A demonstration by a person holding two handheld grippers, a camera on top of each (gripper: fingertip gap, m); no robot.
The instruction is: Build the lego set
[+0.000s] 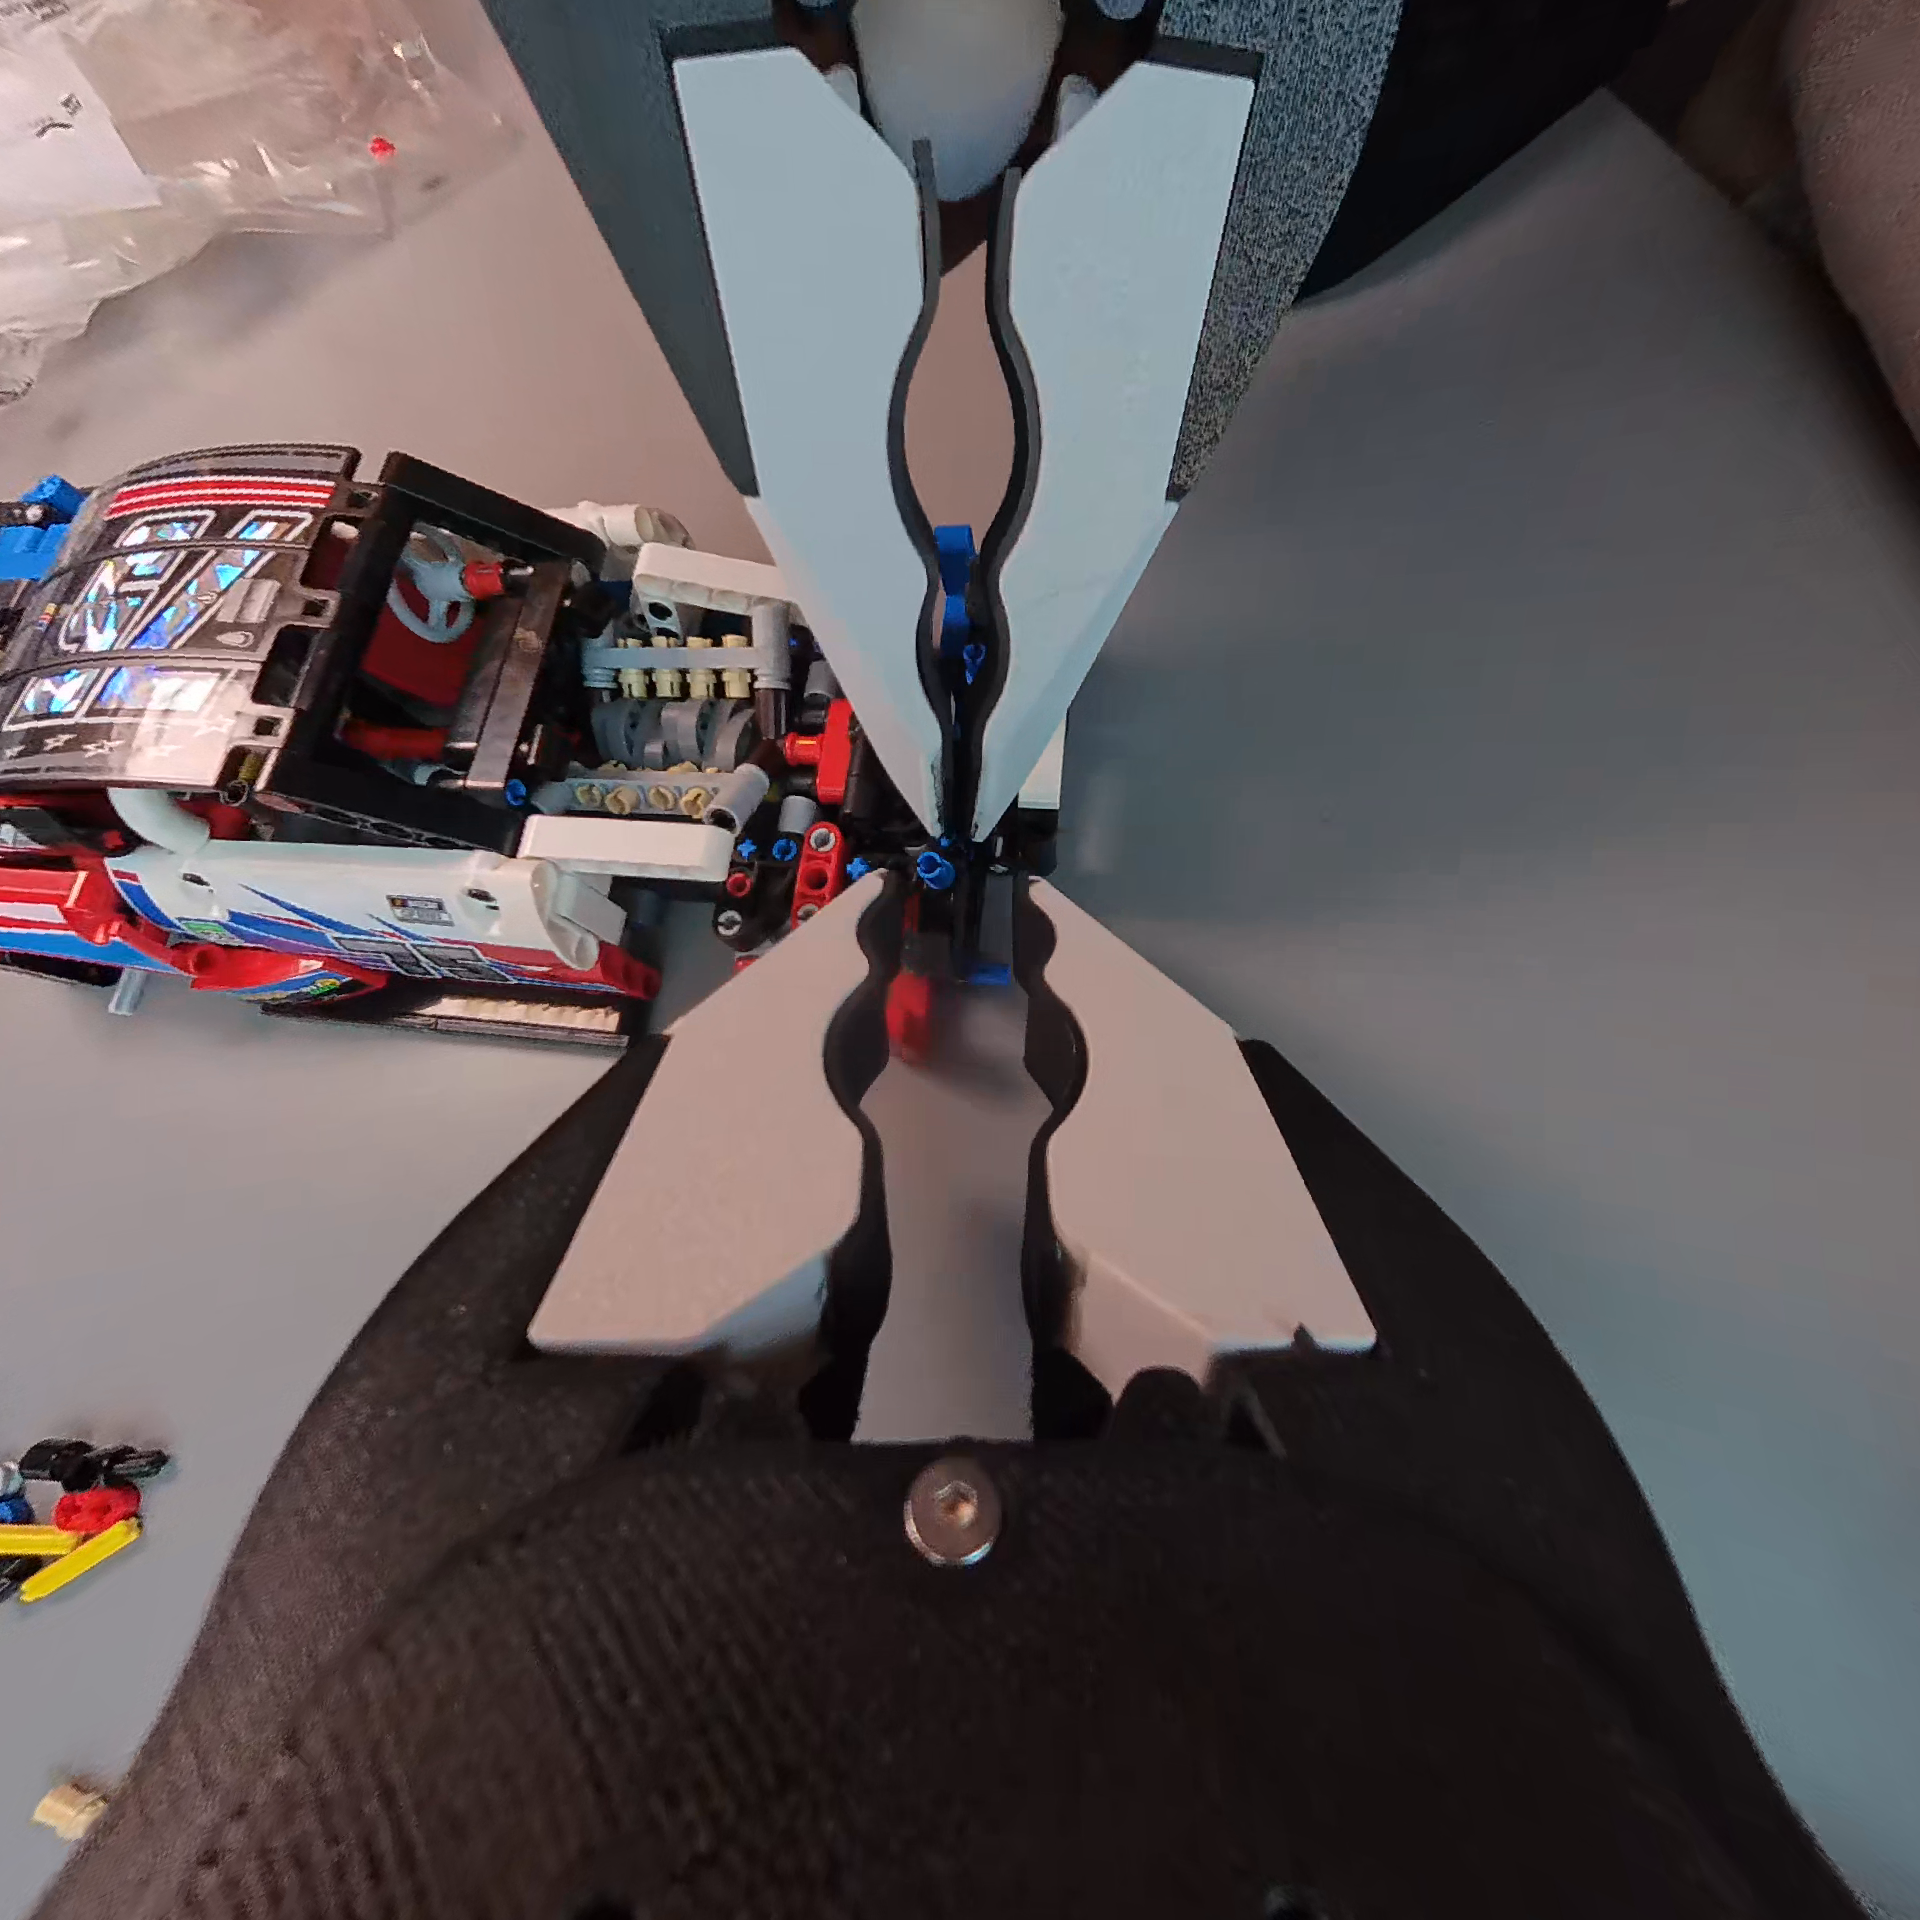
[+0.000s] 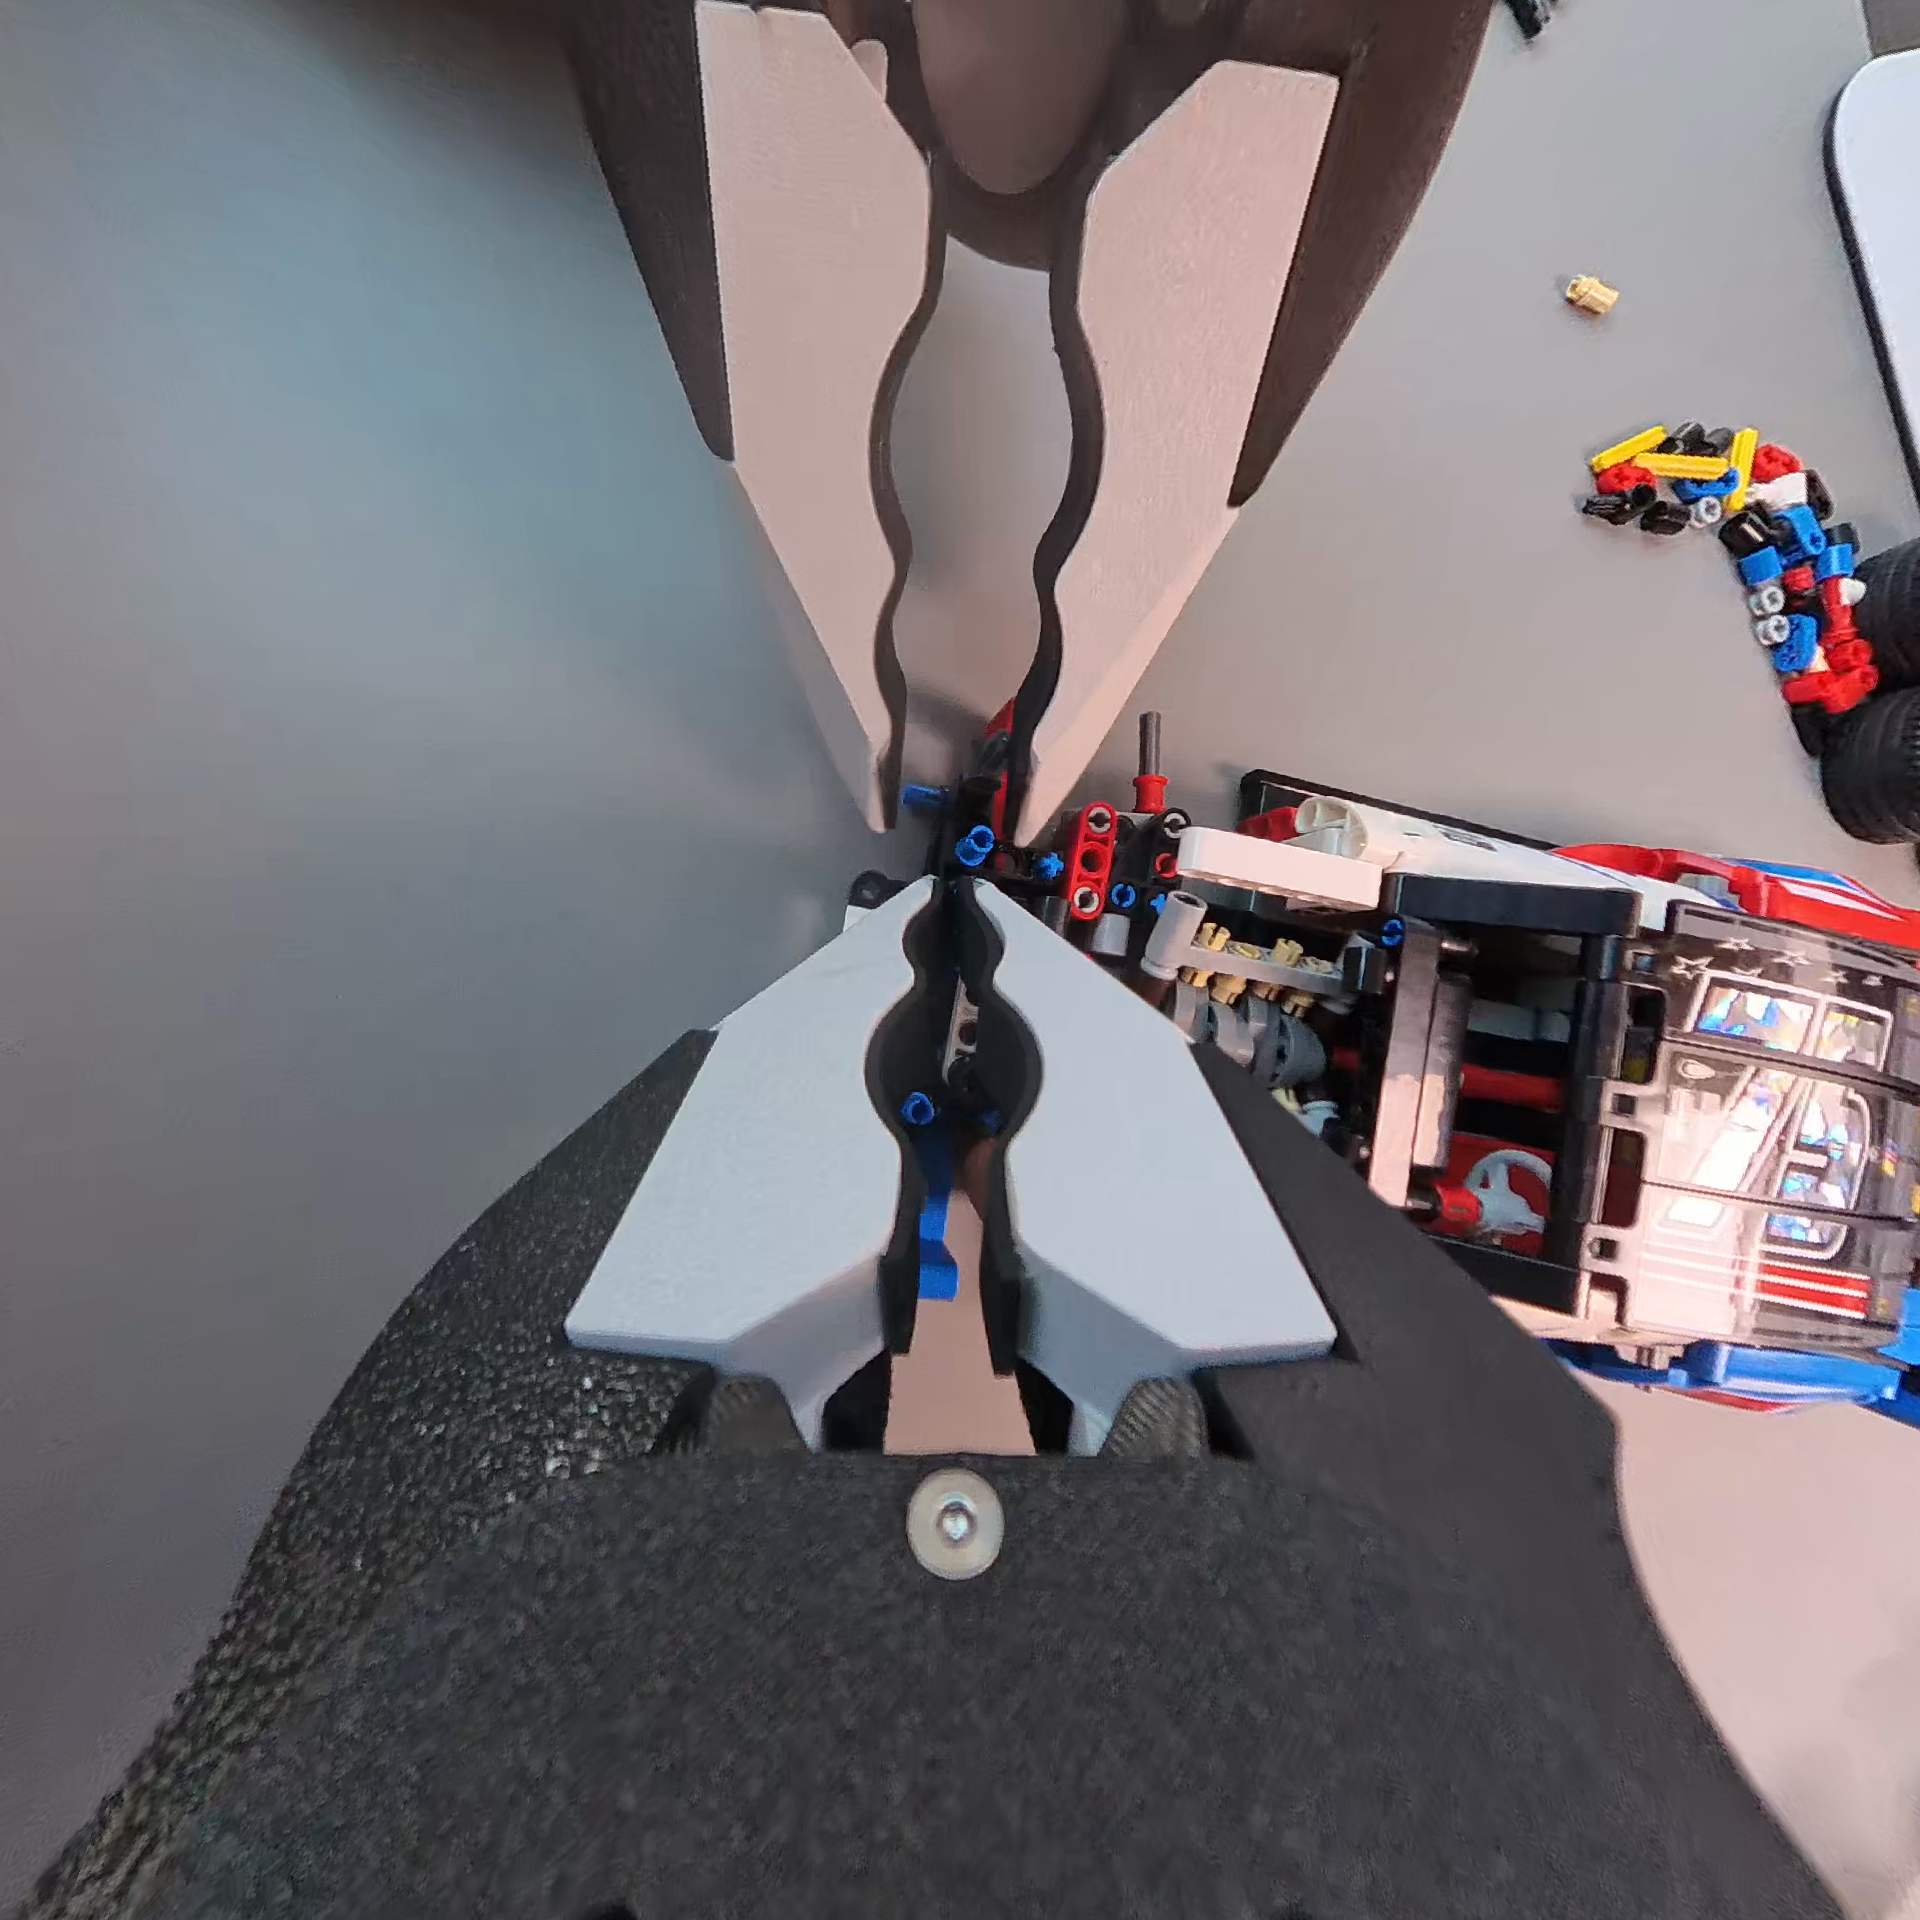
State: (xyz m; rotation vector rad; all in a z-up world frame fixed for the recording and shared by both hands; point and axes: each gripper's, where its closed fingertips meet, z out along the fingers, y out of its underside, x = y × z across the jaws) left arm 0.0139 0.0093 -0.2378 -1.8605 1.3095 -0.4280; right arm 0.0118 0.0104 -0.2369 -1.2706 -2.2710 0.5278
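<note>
Left wrist view: my left gripper [image 1: 951, 883] reaches up from 6 o'clock with its fingers spread, the tips on either side of the front end of the car [image 1: 343, 748]. The car lies on the grey table [image 1: 1507, 831] and stretches off toward 9 o'clock, roof panel and engine block facing the camera. My right gripper [image 1: 961, 810] comes down from 12 o'clock, its fingers pressed onto a blue piece [image 1: 951, 582] and a black beam, tips touching the same front end. Loose parts [image 1: 73, 1507] sit at 8 o'clock and clear bags [image 1: 208, 156] at 11 o'clock.

Right wrist view: the right gripper [image 2: 951, 883] pinches the blue piece [image 2: 935, 1236] between its pads. The left gripper [image 2: 951, 821] hangs spread at 12 o'clock. The car [image 2: 1507, 1039] runs toward 3 o'clock, and the loose parts [image 2: 1745, 540] lie at 2 o'clock.
</note>
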